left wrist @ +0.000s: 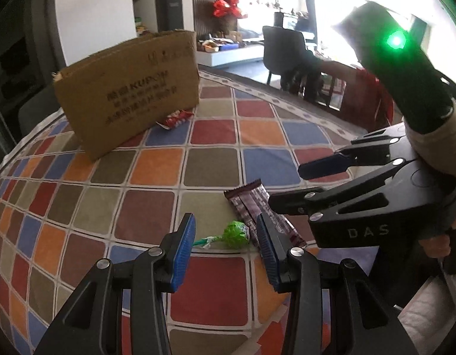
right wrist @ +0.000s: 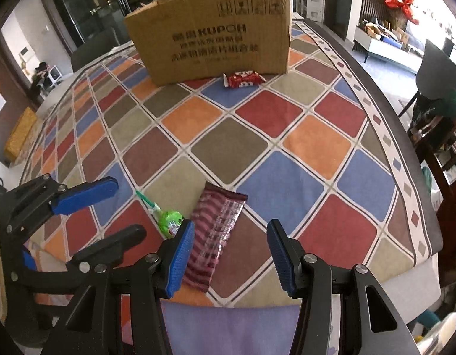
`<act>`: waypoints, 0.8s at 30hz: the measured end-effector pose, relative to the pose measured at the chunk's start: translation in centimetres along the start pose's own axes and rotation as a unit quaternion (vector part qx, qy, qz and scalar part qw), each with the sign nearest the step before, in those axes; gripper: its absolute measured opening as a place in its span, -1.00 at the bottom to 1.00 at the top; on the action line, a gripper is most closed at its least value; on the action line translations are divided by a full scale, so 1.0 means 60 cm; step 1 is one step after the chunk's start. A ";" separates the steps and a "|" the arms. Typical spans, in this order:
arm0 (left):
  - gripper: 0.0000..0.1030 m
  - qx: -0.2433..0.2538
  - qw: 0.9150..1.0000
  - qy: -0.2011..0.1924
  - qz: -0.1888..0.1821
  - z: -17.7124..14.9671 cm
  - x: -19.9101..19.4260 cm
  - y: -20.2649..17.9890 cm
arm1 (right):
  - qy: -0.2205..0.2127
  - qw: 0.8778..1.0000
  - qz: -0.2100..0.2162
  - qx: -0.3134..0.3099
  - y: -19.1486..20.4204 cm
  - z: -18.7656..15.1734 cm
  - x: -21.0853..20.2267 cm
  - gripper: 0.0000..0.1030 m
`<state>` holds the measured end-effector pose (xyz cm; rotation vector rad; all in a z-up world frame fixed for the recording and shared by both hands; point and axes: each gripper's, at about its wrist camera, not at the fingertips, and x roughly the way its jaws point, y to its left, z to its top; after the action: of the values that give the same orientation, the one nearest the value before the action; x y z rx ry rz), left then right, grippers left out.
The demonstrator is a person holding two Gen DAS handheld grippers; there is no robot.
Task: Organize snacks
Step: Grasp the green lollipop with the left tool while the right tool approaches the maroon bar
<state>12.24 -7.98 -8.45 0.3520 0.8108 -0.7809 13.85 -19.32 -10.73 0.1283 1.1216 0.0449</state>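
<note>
A green lollipop lies on the chequered tablecloth just beyond the open fingertips of my left gripper, which has nothing between its pads. Beside the lollipop lies a maroon striped wrapper. In the right wrist view that wrapper runs under the left fingertip of my right gripper, which hangs open above it, with the lollipop to its left. A red snack packet rests against the foot of a cardboard box at the far side. Each camera also shows the other gripper: the right one and the left one.
The tablecloth covers a table whose dark edge curves along the right. Dark chairs stand past that edge. A sleeve and hand hold the right gripper. The box stands upright.
</note>
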 end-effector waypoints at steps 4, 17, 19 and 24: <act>-0.18 0.018 1.000 0.009 -0.014 -0.004 0.014 -0.003 | 0.014 1.000 -0.007 0.005 -0.001 -0.004 0.011 0.01; -0.19 0.049 0.997 0.036 -0.042 -0.010 0.058 0.001 | 0.035 0.999 -0.018 0.010 -0.001 -0.011 0.029 0.01; -0.19 0.046 0.997 0.037 -0.046 -0.008 0.063 0.005 | 0.037 0.999 -0.019 0.009 0.000 -0.012 0.032 0.01; -0.31 0.048 0.996 0.042 -0.058 -0.006 0.073 0.009 | 0.040 0.999 -0.022 0.010 0.000 -0.011 0.036 0.01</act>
<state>14.37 -9.54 -12.00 0.4282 0.8797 -0.9198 14.18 -19.08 -12.93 0.1205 1.2049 0.0001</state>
